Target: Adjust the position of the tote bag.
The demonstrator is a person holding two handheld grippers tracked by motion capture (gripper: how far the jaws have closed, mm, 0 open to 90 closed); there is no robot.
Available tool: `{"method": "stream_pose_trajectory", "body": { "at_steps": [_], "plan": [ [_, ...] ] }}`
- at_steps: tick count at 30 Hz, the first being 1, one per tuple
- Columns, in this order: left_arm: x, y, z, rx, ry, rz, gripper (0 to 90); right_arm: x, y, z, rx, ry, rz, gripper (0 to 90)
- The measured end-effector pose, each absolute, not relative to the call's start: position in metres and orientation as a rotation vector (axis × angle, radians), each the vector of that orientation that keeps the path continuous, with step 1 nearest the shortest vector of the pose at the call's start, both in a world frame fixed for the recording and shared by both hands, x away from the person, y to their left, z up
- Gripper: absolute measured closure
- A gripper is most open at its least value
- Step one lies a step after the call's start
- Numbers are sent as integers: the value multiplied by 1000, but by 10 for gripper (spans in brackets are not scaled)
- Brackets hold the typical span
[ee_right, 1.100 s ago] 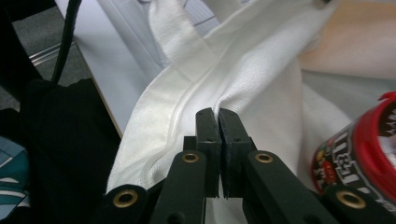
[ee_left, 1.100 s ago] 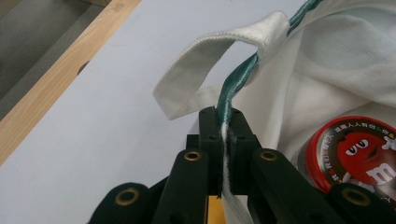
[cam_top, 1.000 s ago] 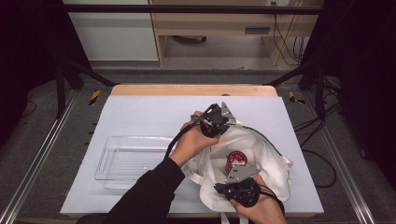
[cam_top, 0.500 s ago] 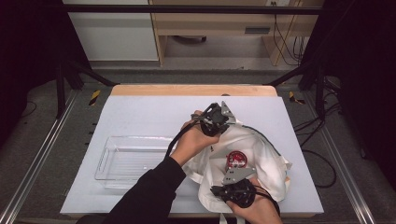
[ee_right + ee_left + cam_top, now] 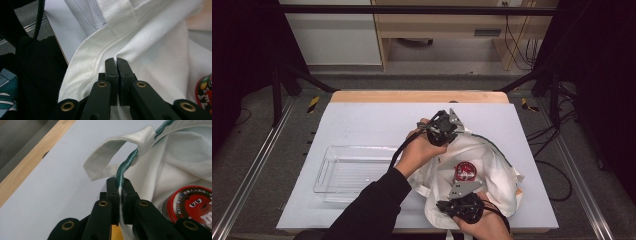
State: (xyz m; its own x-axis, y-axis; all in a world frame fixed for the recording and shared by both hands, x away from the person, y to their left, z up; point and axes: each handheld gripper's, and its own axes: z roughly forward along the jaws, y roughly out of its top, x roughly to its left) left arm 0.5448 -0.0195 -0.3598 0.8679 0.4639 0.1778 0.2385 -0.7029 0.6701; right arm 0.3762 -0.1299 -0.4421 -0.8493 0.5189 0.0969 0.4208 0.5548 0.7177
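At the near edge of the table, the right gripper sits in the person's right hand. Its two black jaws are pressed together on the near rim of a white cloth bag. In the right gripper view you can see the thick white hem pinched between them.

The bag lies on the right half of the white table top, with its mouth pulled open between the two grippers. Inside the bag is a candy jar with a red lid. The lid has a round cartoon face on it. The jar lies just past the right gripper, in the middle of the bag.

To the left of the bag there is a clear plastic tray. It is just beside the bag.

Farther away, the left gripper is in the person's left hand, at the far side of the bag. Its jaws are clamped on the bag's far rim, where a green stripe runs along the edge. A white strap loops out just past the jaws.

Behind the white top runs the wooden edge of the table.
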Motion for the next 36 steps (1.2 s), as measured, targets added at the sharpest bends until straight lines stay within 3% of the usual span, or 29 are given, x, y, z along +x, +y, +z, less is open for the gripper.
{"method": "stream_pose_trajectory", "body": {
  "at_steps": [36],
  "plan": [
    [556,-27,-380,2432,527,431,864,377,-126,-451,790,2690,1140,879]
  ]
}}
